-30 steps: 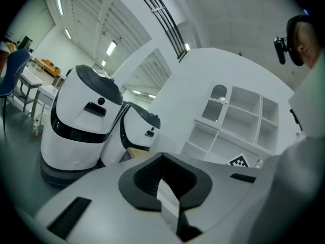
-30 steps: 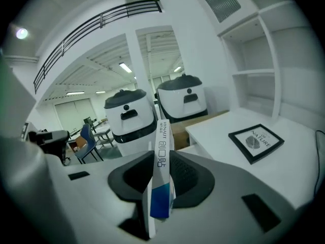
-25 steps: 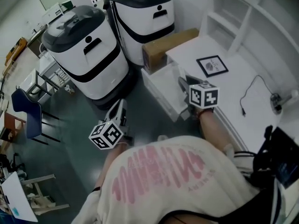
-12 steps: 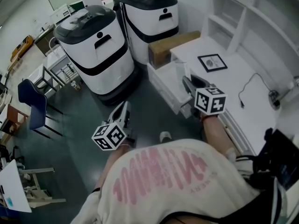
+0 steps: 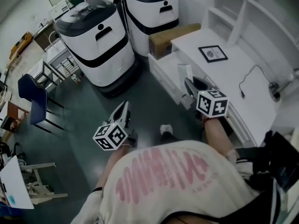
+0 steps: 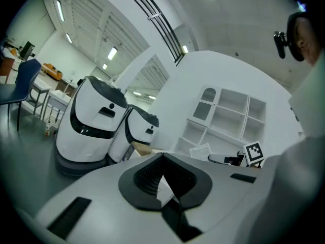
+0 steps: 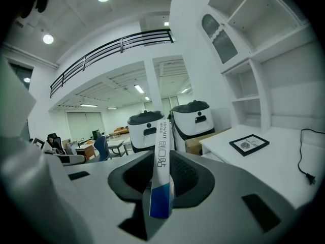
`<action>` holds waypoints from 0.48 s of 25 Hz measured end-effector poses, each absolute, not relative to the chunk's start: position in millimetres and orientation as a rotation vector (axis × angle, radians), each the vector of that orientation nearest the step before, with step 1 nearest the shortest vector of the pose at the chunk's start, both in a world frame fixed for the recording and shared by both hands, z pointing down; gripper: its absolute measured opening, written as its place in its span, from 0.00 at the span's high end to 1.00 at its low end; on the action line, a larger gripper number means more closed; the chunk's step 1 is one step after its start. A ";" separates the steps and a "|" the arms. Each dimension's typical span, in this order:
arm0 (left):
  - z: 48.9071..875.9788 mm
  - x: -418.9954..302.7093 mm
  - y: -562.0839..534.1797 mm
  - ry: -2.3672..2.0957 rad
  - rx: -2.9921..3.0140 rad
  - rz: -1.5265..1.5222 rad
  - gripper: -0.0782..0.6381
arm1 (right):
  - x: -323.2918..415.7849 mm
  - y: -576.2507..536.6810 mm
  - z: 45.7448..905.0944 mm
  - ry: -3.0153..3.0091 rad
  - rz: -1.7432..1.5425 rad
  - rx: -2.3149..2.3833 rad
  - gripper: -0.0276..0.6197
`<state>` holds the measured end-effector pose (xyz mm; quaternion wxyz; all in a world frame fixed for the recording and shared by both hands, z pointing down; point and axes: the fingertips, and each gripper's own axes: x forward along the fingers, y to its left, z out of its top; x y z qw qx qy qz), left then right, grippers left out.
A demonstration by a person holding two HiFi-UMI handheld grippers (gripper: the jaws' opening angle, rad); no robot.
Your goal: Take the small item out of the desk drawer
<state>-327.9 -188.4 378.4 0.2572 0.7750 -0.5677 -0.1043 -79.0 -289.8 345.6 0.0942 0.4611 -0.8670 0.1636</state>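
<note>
Right gripper: clamps a slim flat packet edge-on, pads pressed to both faces. Reads "HYNAUT" in small capitals near the packet's far end, then larger characters down the white length that cannot be spelled out with any confidence. Ends in a blue band at the near end. Shows also, in this view alone, a black-framed picture close enough to catch a word that seems to be "NATURE" under a round emblem.

From the head view, loses all that print: shows the packet only as a plain white slip, upright at the gripper's tips, lifted clear of the white drawer that juts from the desk. Adds a black cable lying on the desk, a cardboard box at the desk's far end, two white-and-black machines and a blue chair. Catches pink lettering on the person's pale shirt, unreadable from this angle.

Left gripper: jaws drawn together, nothing held. Hangs over the dark floor, well apart from the desk. Looks across at the other gripper's marker cube in front of white shelves.
</note>
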 end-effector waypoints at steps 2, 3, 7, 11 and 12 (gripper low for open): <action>380.5 -323.8 -184.7 -1.522 2.110 -0.268 0.85 | -77.6 -284.6 351.2 -2.558 0.499 1.376 0.79; 381.1 -322.7 -182.8 -1.514 2.114 -0.260 0.85 | -77.7 -282.0 353.2 -2.552 0.508 1.379 0.79; 381.0 -325.0 -179.3 -1.495 2.112 -0.260 0.85 | -79.6 -271.0 355.0 -2.525 0.510 1.380 0.79; 380.3 -326.3 -177.2 -1.479 2.119 -0.262 0.85 | -83.7 -263.1 358.0 -2.502 0.507 1.380 0.79; 380.3 -326.4 -176.8 -1.474 2.123 -0.261 0.85 | -85.6 -261.9 358.4 -2.498 0.503 1.377 0.79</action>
